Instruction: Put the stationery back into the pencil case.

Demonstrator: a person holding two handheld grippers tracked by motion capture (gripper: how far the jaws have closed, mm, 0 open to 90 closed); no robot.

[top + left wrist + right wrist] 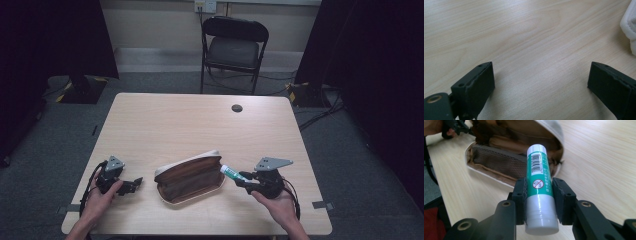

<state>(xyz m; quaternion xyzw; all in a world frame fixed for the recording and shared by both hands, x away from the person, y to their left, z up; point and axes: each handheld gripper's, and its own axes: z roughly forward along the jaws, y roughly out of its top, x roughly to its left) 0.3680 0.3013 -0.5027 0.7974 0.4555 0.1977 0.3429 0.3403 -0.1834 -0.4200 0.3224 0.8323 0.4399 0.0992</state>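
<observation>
judging by the layout, putting the glue stick (pixel 539 185) into the open pouch (pixel 189 178). clamped mid-body in the right hand-held gripper (pixel 539 200), tip just at the pouch's right end. best kept level, aimed at the opening, released only once inside. left hand-held gripper (pixel 131 186) wide and empty on the bench (pixel 165 120), left of the pouch; could steady its rim.

The high view is dim and soft — dark curtains flank the pale table (pixel 190 125), evenly lit from above with faint shadows. Both gripper views are brighter; a glare streak runs down the glue stick (pixel 539 187), and the jaws nearest the lens blur.
</observation>
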